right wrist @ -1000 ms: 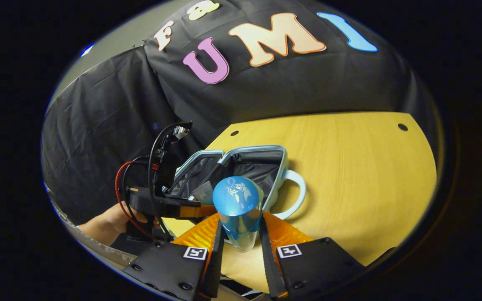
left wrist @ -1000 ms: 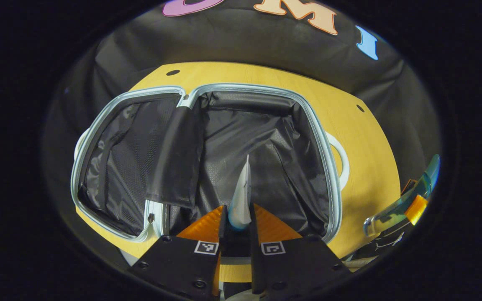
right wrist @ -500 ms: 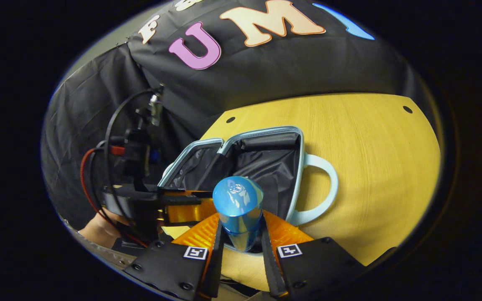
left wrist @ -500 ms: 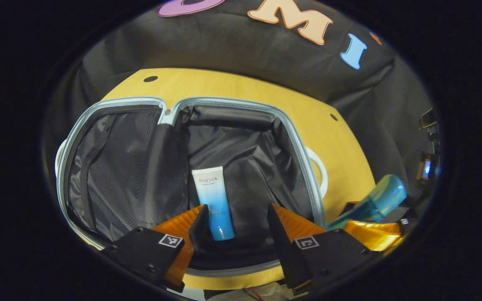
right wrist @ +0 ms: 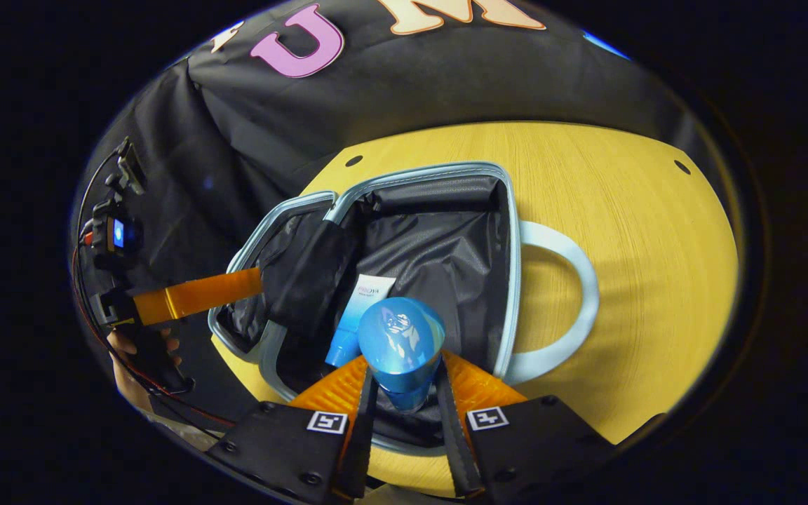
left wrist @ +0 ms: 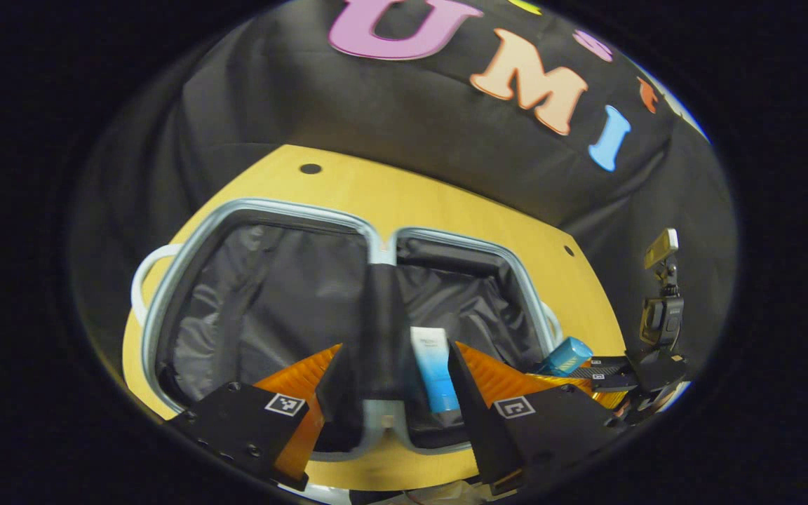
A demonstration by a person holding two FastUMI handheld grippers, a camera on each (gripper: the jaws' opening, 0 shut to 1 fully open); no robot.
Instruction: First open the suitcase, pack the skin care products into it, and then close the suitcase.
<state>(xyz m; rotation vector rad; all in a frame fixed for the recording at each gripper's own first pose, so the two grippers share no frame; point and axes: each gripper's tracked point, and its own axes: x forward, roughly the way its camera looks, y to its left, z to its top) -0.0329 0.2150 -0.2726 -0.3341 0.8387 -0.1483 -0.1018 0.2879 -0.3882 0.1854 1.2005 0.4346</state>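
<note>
The left hand-held gripper [left wrist: 393, 382] hangs over the near rim of the open suitcase [left wrist: 236, 210], its fingers spread apart and holding nothing. In the left gripper view the white-and-blue tube [left wrist: 434, 368] lies on the black lining of the right-hand compartment, between those fingers but lower down, apart from them. A black divider flap [left wrist: 379, 315] droops over the hinge between the two halves. Farther right, the other gripper's blue bottle [left wrist: 564, 355] hovers just beside the suitcase edge, and a small camera on a stand [left wrist: 660, 308] sits by the booth wall.

In the right gripper view the right hand-held gripper [right wrist: 402, 393] is clamped on the blue bottle [right wrist: 400, 344], cap toward the lens, poised above the compartment where the tube [right wrist: 362, 315] lies. To place it well, I would lower it onto the bare lining to the right of the tube, not on top of it, and open only once it rests. The flap [right wrist: 306, 277] and the left gripper's finger [right wrist: 197, 294] crowd the left side; the pale handle [right wrist: 565, 294] and the yellow table [right wrist: 656, 231] lie to the right
</note>
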